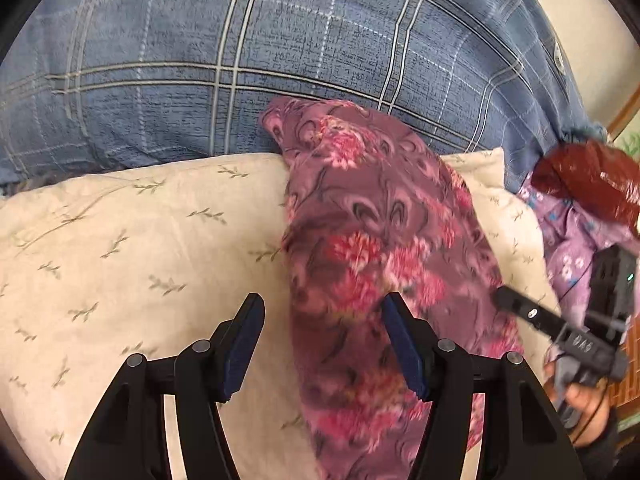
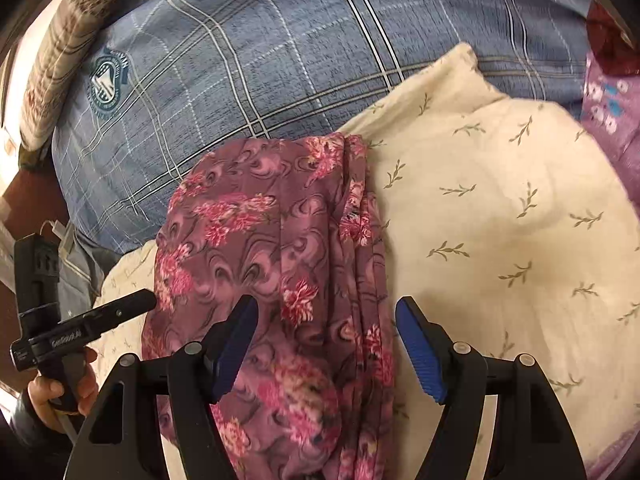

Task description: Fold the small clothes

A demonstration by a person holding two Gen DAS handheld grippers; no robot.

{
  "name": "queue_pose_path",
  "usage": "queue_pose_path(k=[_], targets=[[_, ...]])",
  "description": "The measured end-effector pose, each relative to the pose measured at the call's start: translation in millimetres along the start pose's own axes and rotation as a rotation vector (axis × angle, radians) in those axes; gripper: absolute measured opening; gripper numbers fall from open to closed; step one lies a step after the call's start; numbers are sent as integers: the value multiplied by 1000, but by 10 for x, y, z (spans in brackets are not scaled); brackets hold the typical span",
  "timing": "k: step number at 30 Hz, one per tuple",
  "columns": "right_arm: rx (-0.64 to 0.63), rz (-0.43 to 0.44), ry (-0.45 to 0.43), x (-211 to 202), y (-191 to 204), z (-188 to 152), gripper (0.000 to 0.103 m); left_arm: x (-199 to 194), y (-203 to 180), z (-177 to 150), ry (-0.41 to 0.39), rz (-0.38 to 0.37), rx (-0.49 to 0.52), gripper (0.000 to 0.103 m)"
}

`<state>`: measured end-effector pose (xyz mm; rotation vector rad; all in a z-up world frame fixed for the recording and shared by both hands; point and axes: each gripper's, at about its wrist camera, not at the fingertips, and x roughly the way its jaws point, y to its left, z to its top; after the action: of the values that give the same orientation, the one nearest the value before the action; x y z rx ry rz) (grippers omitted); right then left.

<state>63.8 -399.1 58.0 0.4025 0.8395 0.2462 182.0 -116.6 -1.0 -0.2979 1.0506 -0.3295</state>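
A purple cloth with pink flowers [image 1: 376, 256] lies folded in a long strip on a cream pillow [image 1: 132, 256]. It also shows in the right wrist view [image 2: 280, 248]. My left gripper [image 1: 322, 312] is open and empty, just above the strip's near left edge. My right gripper [image 2: 326, 316] is open and empty, straddling the strip's near part. The right gripper shows at the right of the left wrist view [image 1: 532, 314], its tip at the cloth's right edge. The left gripper shows at the left of the right wrist view [image 2: 120, 312], its tip at the cloth's left edge.
A blue checked blanket [image 1: 280, 48] lies behind the pillow. A lilac flowered garment [image 1: 568, 236] and a dark red cloth [image 1: 588, 180] lie at the right. The cream pillow [image 2: 500, 220] spreads to the right of the strip.
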Motion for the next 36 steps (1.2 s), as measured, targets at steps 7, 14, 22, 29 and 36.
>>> queue_pose_path(k=[7,14,22,29,36], targets=[[41,60,9,124,-133,-41,73,169,37,131,6,-31,14,62],[51,170,24,219,-178,-42,69,493,138,199,57,-116,-45,69],[87,221,62,426,-218,51,39,748,80,258,72,-129,-20,55],[85,195,37,383,-91,22,30,592,-3,208,37,-112,19,32],[64,165,-3,199,30,18,27,369,-271,138,-5,-18,119,29]])
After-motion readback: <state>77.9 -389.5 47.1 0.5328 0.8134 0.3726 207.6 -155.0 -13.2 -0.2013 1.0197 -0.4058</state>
